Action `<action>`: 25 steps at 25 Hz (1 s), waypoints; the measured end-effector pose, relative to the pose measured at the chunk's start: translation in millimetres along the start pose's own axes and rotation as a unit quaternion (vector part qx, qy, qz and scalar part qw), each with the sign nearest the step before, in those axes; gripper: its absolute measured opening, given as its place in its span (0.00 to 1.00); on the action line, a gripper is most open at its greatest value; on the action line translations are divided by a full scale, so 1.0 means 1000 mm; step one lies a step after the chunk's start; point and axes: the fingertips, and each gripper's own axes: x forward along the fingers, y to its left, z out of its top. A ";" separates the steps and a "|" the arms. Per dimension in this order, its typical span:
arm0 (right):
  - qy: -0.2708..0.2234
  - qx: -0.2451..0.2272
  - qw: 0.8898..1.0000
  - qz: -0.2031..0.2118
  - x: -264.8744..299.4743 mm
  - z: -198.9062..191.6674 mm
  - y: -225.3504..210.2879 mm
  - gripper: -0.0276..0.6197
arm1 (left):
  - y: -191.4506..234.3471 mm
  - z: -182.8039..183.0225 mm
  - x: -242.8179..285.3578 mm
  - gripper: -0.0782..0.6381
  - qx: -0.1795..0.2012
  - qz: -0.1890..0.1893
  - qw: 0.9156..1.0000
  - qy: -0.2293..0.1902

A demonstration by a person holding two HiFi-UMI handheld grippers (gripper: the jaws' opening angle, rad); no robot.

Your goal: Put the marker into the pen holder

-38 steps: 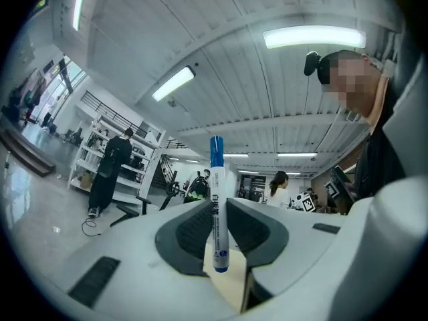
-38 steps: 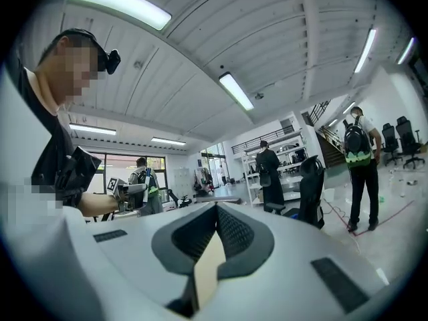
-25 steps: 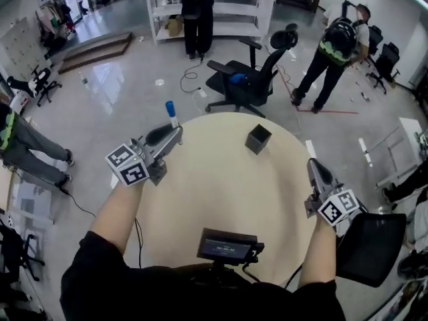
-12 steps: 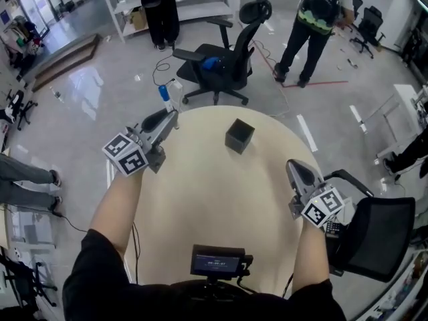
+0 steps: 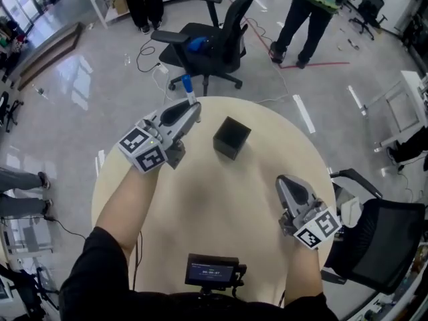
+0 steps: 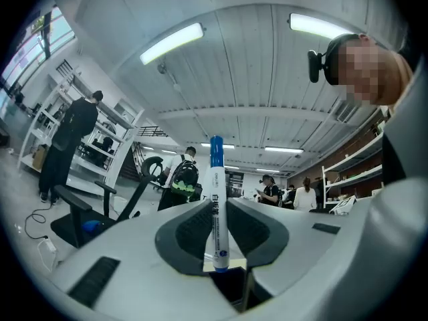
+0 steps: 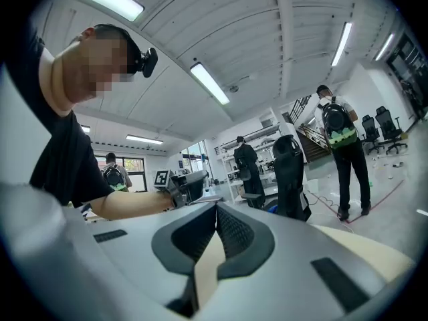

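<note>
At the round table (image 5: 221, 206), marker (image 6: 216, 192) upright between left tongs (image 5: 193, 110)

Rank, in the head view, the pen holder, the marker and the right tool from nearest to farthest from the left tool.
1. marker, held in the left tool itself.
2. pen holder, on the table just right of it.
3. right tool, at the table's near right edge.

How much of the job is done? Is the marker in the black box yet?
Not yet. Done: the left gripper is shut on the white marker with a blue cap, holding it upright. In hand: it hangs near the round beige table's far edge, left of the black square pen holder. Left: lowering the marker into the holder. The right gripper is shut and empty.
</note>
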 end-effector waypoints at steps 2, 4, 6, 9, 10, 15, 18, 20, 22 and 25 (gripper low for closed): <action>0.000 0.003 1.000 0.004 0.004 -0.013 -0.003 0.05 | 0.006 -0.021 0.016 0.21 -0.003 -0.010 1.000 0.007; 0.001 0.007 1.000 0.010 0.008 -0.025 -0.003 0.05 | 0.008 -0.038 0.029 0.21 -0.003 -0.020 1.000 0.012; 0.001 0.011 1.000 0.019 0.011 -0.035 -0.003 0.05 | 0.009 -0.051 0.039 0.21 -0.002 -0.031 0.999 0.016; 0.000 0.017 0.999 0.033 0.016 -0.044 0.000 0.05 | 0.009 -0.068 0.050 0.21 -0.004 -0.043 0.999 0.017; 0.000 0.017 0.999 0.037 0.017 -0.048 0.001 0.05 | 0.009 -0.075 0.053 0.21 -0.003 -0.047 0.999 0.019; 0.004 0.021 0.999 0.047 0.019 -0.064 0.001 0.05 | 0.002 -0.094 0.063 0.21 -0.019 -0.073 0.997 0.001; 0.007 0.021 0.999 0.048 0.018 -0.067 0.000 0.05 | -0.002 -0.103 0.067 0.21 -0.011 -0.082 0.997 0.002; 0.007 0.020 0.999 0.048 0.018 -0.068 -0.002 0.05 | -0.004 -0.111 0.070 0.21 0.001 -0.089 0.996 0.010; 0.006 0.021 0.999 0.047 0.018 -0.069 -0.003 0.05 | -0.008 -0.116 0.072 0.21 0.013 -0.098 0.995 0.016; 0.006 0.023 0.999 0.047 0.017 -0.071 -0.003 0.05 | -0.011 -0.124 0.073 0.21 0.021 -0.106 0.994 0.023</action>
